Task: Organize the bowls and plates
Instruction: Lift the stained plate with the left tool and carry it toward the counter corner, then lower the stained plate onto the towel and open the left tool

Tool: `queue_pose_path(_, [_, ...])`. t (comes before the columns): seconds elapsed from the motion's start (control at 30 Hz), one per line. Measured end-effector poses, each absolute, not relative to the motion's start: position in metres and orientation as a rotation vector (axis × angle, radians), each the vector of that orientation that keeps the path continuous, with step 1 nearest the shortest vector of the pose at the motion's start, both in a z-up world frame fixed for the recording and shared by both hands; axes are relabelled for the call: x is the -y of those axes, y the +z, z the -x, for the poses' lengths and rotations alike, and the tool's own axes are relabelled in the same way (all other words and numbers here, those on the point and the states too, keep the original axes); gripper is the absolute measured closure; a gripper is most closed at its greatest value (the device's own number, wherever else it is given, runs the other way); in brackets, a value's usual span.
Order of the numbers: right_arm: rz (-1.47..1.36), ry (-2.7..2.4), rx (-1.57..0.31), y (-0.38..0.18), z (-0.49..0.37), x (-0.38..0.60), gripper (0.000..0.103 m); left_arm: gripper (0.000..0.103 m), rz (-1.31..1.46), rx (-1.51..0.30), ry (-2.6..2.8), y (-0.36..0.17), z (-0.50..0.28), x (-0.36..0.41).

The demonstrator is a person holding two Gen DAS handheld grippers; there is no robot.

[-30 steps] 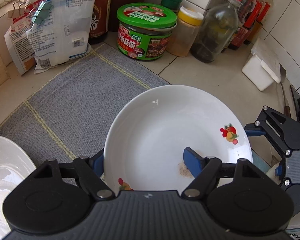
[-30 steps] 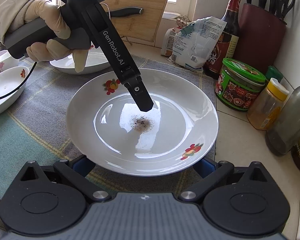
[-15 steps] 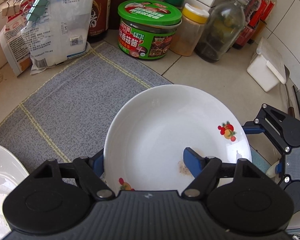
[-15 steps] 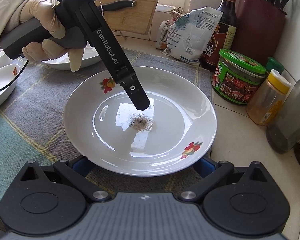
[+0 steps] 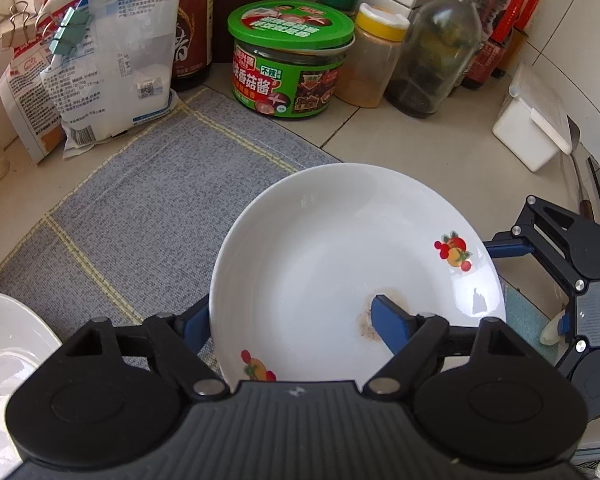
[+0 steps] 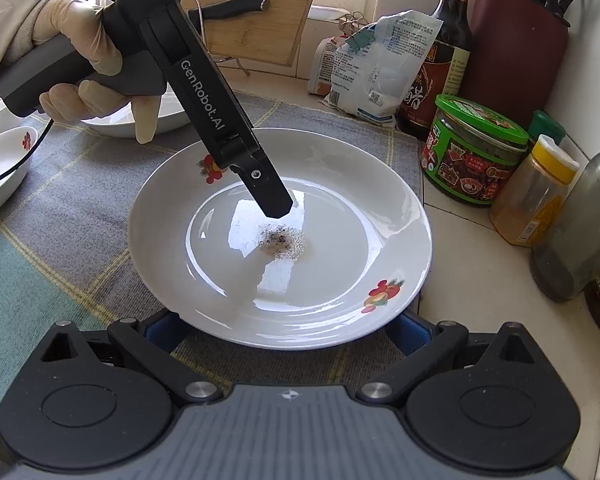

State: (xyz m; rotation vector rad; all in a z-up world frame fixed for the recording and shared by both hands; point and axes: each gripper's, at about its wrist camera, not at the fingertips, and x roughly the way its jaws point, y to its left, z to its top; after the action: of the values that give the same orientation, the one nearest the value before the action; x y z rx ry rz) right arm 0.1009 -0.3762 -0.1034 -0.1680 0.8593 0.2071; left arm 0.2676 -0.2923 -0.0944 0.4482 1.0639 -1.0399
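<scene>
**Left and right grippers at a soiled plate.** We begin at the left gripper (image 5: 290,306). Its jaws have just been opening and stand apart, straddling the near rim of the plate (image 5: 340,240). One blue pad lies over the plate's well, and the other sits outside and below the rim. We judge that neither pad presses, so this reads as a release.

The right gripper (image 6: 280,320) is spread wide. Its blue fingers sit low on either side of the plate's near edge and are partly hidden beneath it. We see no contact, and we take this stance as guarding or readying a lift from below.

The plate lies flat on a woven mat (image 5: 140,208), with its far edge reaching over onto the tiled counter (image 5: 420,152). It is round, shallow, glossy white ceramic with small fruit decals on its rim. A patch of dark, gritty residue (image 6: 280,240) marks its centre. The glaze is likely slippery, which would explain taking it by the rim.

The mat is grey-blue with pale yellow stripes, and its coarse weave should cushion crockery and check sliding.

A gloved hand (image 6: 80,40) holds the left gripper's handle. Further white dishes (image 6: 0,160) rest on the mat beyond it. A green-lidded jar (image 5: 292,56) and bottles stand against the wall, well apart from the plate.
</scene>
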Motion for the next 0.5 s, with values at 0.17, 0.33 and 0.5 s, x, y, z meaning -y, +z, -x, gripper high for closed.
queue_pose_path(0.17, [0.127, 0.173, -0.868, -0.101, -0.095, 0.38, 0.0, 0.018, -0.471, -1.021, -1.018, -0.085, -0.261, 0.284])
queue_pose_path(0.33, [0.106, 0.122, -0.887, -0.095, -0.083, 0.379, 0.0, 0.018, -0.437, -0.992, -0.989, -0.068, -0.253, 0.268])
queue_pose_path(0.5, [0.081, 0.072, -0.909, -0.086, -0.068, 0.372, 0.0, 0.017, -0.402, -0.932, -0.961, -0.045, -0.234, 0.248])
